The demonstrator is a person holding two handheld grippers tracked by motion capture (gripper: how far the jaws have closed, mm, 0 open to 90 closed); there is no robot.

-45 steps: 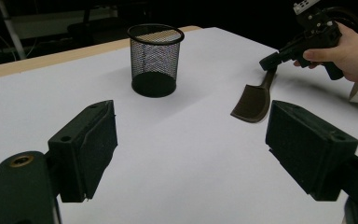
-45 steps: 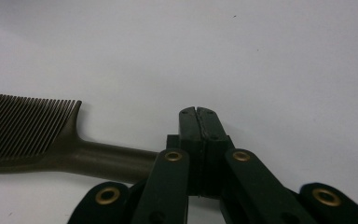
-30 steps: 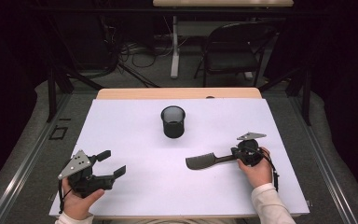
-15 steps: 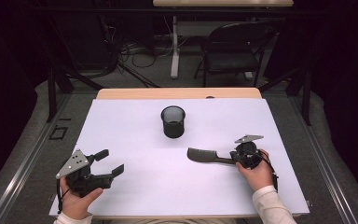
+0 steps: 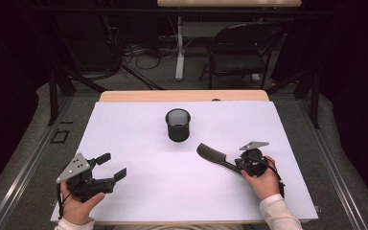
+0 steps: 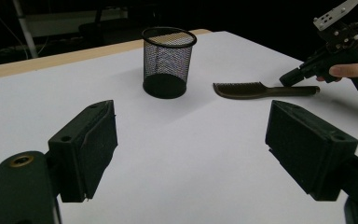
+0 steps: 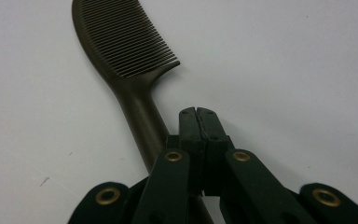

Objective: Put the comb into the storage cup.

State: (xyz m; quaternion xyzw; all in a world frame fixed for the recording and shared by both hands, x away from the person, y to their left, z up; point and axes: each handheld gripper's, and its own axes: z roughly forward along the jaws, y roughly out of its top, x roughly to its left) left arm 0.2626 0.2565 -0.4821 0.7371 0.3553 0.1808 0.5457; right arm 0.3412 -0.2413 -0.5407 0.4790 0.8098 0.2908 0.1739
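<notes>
Comb (image 5: 213, 155) lies flat on the white table (image 5: 124, 129), right of centre, teeth end toward the mesh cup (image 5: 178, 124) but apart from it, handle running back under the right gripper (image 5: 238, 165). In the right gripper view the right gripper's jaws are closed pad on pad with nothing between them. The comb handle (image 7: 140, 121) passes beside and below the left jaw, so we have no grip on it, at best a side contact, and we can't tell if they actually touch. Main risk: any nudge with shut jaws acts off-centre on a long thin handle, so the comb pivots or skates on the smooth sheet instead of going where we want. Second risk: opening to grab, the handle sits flat and low, so the pads may ride over it or pinch only an edge, and it flips or slides out. Third: the cup is light mesh, so if we swing the teeth end into its wall it tips or shifts, and a comb dropped in at an angle may catch on the rim. Left gripper (image 5: 112, 166) is at the front left with its jaws spread wide and empty, well away from both, so there is nothing to steady the cup if it moves.
</notes>
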